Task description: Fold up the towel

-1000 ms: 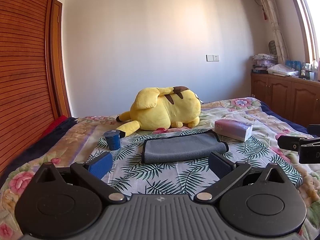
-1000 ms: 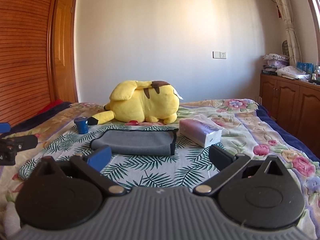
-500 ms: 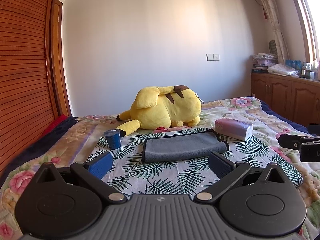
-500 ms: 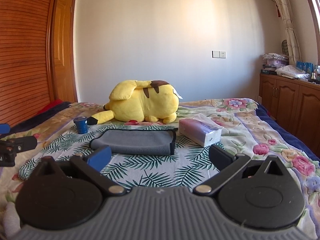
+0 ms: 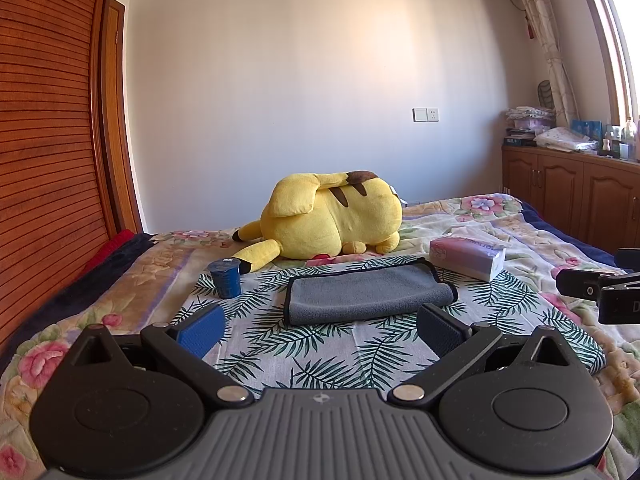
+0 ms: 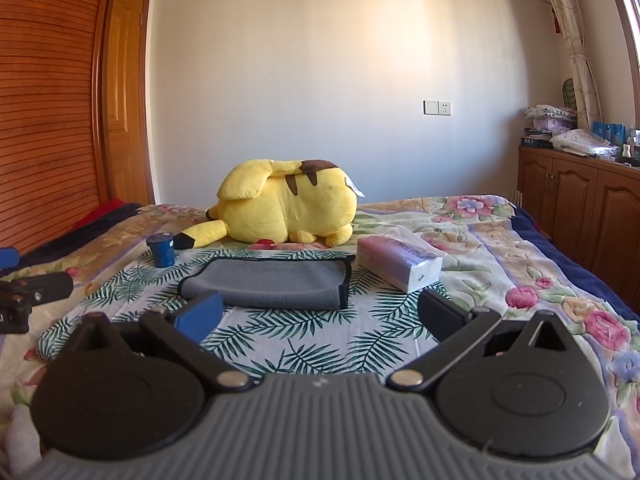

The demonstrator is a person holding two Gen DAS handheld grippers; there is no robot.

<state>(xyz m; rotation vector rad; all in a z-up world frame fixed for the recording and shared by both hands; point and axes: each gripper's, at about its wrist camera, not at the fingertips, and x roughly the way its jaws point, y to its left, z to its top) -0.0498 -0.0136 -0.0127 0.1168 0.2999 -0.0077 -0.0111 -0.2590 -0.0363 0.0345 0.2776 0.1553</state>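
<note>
The grey microfibre towel with black edging (image 5: 366,294) lay flat on the palm-leaf printed cloth (image 5: 320,356) spread over the floral bed (image 5: 516,232), between a small dark blue cup (image 5: 226,278) on its left and a pink-and-white tissue pack (image 5: 466,253) on its right, with a yellow plush toy (image 5: 332,216) just behind it. It already looked doubled over once, its rounded fold toward the cameras.

The left claw (image 5: 320,326) hung above the cloth just short of the towel, jaws spread wide and holding nothing. The right claw (image 6: 320,314) was likewise wide open and empty, near the towel's front right corner.

The towel's long axis ran left to right across the bed, roughly square to both claws, its short ends facing the cup and the tissue pack.

Several things could have gone wrong from there. A claw closing on the soft rounded fold might have pinched only the top layer, so the layers would slide apart on lifting. A low grasp could have caught the leaf-printed cloth beneath and dragged it along. Swinging an end across might have knocked the cup over or nudged the tissue pack, both standing close to the towel's ends. Uneven lifting by the two claws would probably have left the edges misaligned.
</note>
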